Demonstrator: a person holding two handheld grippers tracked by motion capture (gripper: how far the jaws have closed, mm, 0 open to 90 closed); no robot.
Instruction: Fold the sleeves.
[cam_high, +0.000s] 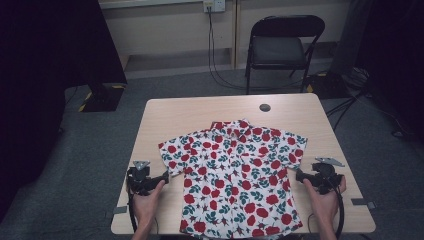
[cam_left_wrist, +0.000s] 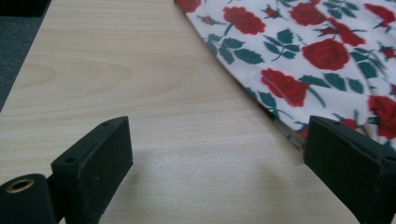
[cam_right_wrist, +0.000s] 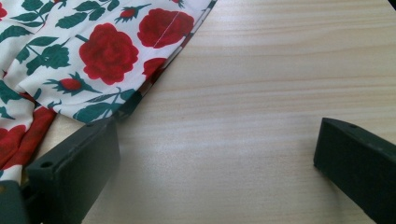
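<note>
With the rose-print shirt (cam_high: 235, 175) lying flat mid-table, you're at the reach-in step, left gripper (cam_high: 166, 177) and right gripper (cam_high: 299, 175) both wide and empty beside its sleeves, so next ease each over a sleeve edge and close.

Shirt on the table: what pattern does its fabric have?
The shirt is white with red roses and dark green leaves, clearest in the left gripper view.
</note>
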